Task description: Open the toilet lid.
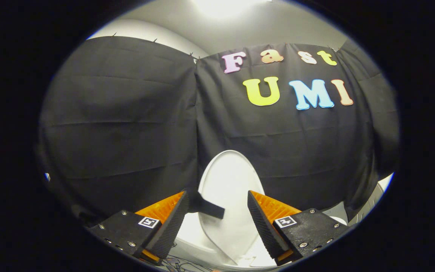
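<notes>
White plastic stands upright ahead of you: the toilet lid [228,181] is raised, seemingly leaning toward the black cloth wall [127,132], so the opening looks done. Your gripper [217,211] has its jaws apart, touching nothing. A black tab [208,207] juts from the lid's left edge, perhaps a handle. Only withdrawing remains.

black cloth wall [127,113] under bright ceiling light [221,5]
</notes>
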`<state>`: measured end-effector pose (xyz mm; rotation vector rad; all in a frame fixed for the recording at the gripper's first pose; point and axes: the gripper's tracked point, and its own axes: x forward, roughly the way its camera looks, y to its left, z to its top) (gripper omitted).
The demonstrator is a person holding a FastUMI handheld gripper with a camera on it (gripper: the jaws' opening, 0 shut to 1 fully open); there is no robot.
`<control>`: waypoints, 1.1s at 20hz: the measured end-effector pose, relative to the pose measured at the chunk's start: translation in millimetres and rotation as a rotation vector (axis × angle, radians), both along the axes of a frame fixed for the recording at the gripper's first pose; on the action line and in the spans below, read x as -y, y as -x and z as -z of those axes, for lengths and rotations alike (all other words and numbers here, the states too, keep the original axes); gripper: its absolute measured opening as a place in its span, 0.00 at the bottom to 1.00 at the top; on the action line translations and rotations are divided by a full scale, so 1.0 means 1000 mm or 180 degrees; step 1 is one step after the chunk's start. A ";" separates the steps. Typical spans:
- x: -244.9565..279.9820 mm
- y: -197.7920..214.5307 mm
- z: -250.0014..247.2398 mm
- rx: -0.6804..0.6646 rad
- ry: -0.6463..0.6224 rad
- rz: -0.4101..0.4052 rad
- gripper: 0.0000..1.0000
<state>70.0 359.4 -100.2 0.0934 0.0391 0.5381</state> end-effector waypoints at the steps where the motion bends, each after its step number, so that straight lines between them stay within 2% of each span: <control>1: 0.005 -0.006 -0.006 0.0039 -0.0065 -0.0026 0.95; 7: 0.096 -0.035 -0.042 0.0260 -0.0066 0.0343 0.95; 10: 0.144 -0.040 -0.043 0.0209 -0.0033 0.0508 0.95; 15: 0.224 -0.030 -0.034 0.0165 -0.0024 0.0777 0.95; 18: 0.263 -0.014 -0.017 0.0111 -0.0097 0.0839 0.95; 22: 0.312 0.003 0.008 0.0055 0.0090 0.0990 0.96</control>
